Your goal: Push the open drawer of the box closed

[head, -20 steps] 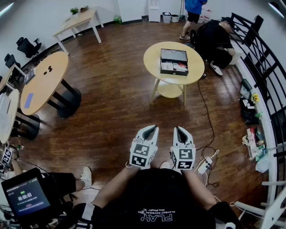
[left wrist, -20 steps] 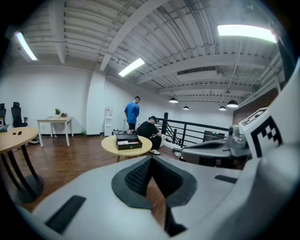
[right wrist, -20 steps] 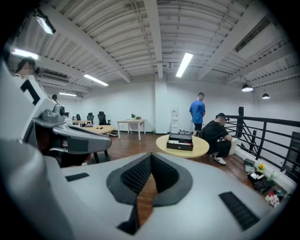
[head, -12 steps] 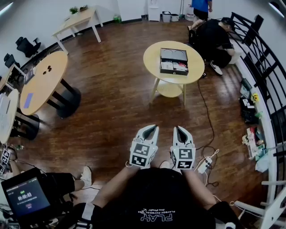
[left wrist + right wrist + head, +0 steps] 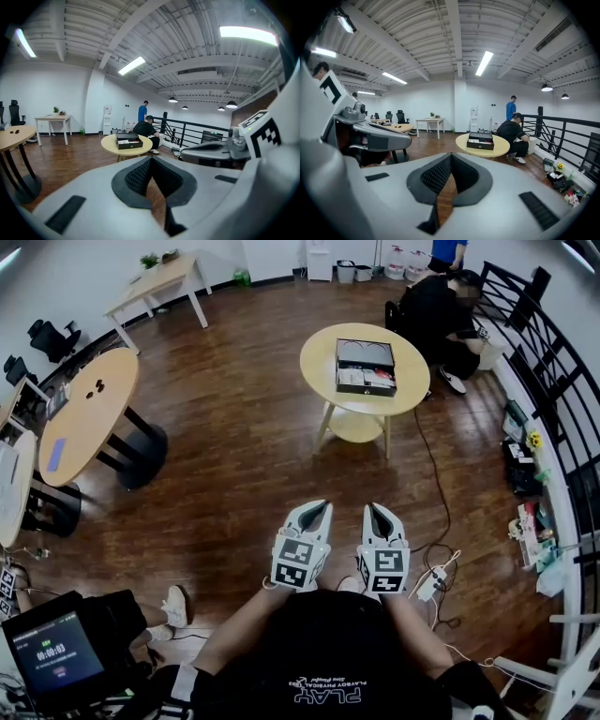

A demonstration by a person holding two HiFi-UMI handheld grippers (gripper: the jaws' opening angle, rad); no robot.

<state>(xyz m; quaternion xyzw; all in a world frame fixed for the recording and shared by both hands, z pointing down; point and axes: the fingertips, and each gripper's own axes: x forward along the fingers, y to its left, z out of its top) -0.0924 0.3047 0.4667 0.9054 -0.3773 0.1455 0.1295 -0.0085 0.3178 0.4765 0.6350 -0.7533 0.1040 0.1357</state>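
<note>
Box point(image 5: 366, 360) far off, drawer point(image 5: 367, 381) contents unclear; left gripper point(image 5: 321, 507), right gripper point(image 5: 372, 508) jaws clenched, empty.

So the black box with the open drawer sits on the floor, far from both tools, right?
No, the head view shows the black box on the round table, not the floor. It is far from the left tool and right tool.

Contents of the box point(image 5: 366, 367) (far off) are too small to tell.
</note>
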